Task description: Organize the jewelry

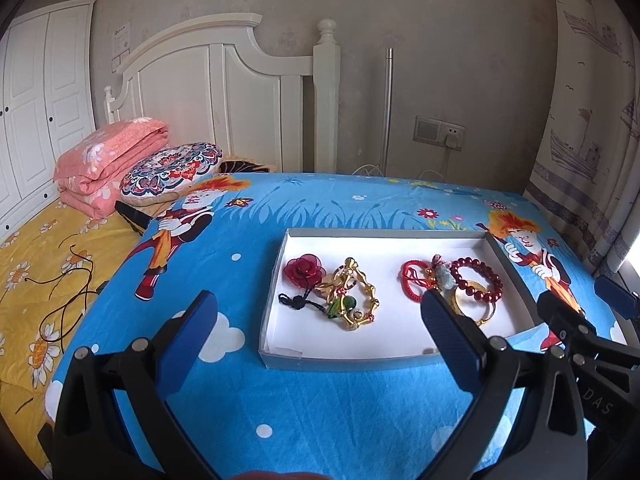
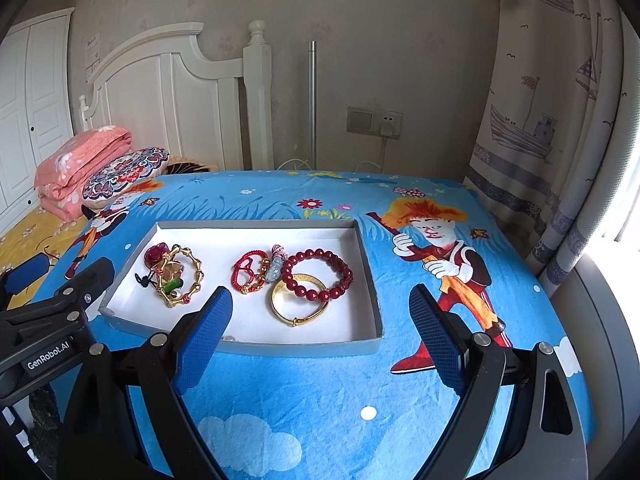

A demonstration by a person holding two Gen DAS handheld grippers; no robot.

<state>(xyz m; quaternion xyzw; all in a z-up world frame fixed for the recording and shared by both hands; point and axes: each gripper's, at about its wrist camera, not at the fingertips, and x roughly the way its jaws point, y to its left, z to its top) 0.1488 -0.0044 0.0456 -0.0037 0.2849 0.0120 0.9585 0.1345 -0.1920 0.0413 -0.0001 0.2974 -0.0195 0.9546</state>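
A shallow grey box with a white floor [image 1: 276,344] [image 2: 372,280] lies on the blue cartoon cloth. Its left half holds a red fabric rose [image 1: 304,270] [image 2: 157,255], a gold link chain [image 1: 362,300] [image 2: 192,276] and a green bead [image 1: 347,305]. Its right half holds a red cord bracelet [image 1: 412,282] [image 2: 245,270], a dark red bead bracelet [image 1: 476,280] [image 2: 317,274] and a gold bangle [image 2: 299,304]. My left gripper [image 1: 320,328] is open and empty before the box's near edge. My right gripper [image 2: 324,320] is open and empty over the box's near right corner.
The blue cloth [image 2: 320,392] covers a table beside a bed with a yellow sheet [image 1: 36,280], a folded pink quilt [image 1: 108,160] and a patterned pillow [image 1: 172,168]. A wall socket [image 2: 390,124] is behind. A curtain [image 2: 560,140] hangs at the right.
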